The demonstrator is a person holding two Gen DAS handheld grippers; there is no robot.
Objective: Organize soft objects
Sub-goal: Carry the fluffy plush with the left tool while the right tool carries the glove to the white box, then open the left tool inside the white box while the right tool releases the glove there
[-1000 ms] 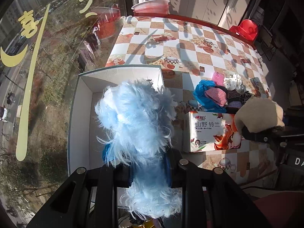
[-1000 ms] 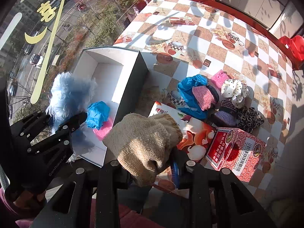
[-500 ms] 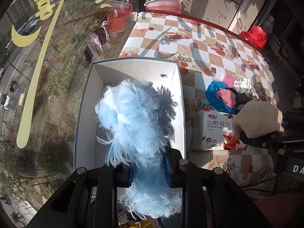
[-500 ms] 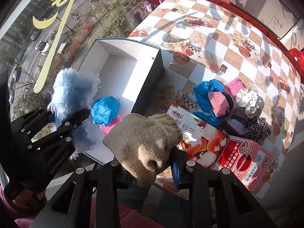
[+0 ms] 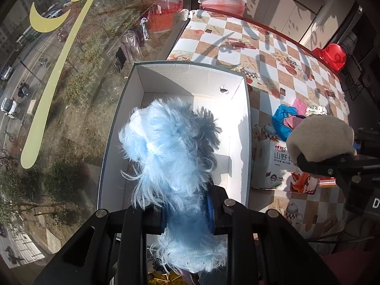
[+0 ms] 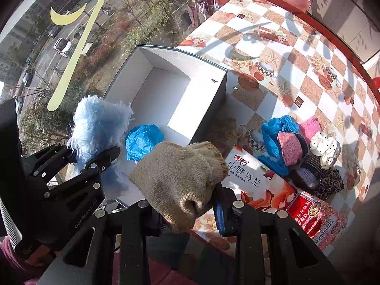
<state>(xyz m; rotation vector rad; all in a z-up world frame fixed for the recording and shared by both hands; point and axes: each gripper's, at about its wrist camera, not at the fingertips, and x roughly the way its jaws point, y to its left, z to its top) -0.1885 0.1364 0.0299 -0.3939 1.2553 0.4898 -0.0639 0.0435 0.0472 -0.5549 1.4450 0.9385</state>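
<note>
My left gripper (image 5: 187, 216) is shut on a fluffy light-blue soft item (image 5: 171, 152) and holds it above the near end of an open white box (image 5: 239, 109). It also shows in the right wrist view (image 6: 99, 123), left of the box (image 6: 213, 99). My right gripper (image 6: 190, 216) is shut on a beige knitted item (image 6: 178, 178), held above the table by the box's near right corner. A blue crumpled item (image 6: 142, 140) lies inside the box. A pile of soft items (image 6: 299, 147) lies on the table to the right.
A printed tissue box (image 6: 256, 185) and a red carton (image 6: 315, 216) lie on the checkered table (image 6: 273, 38) by the pile. A window (image 5: 47, 83) runs along the left. A pink basin (image 5: 222, 2) and a red stool (image 5: 331, 55) stand at the far end.
Both grippers have moved forward over the table with their items; the box now lies closer below the left gripper. Both grips are unchanged.
</note>
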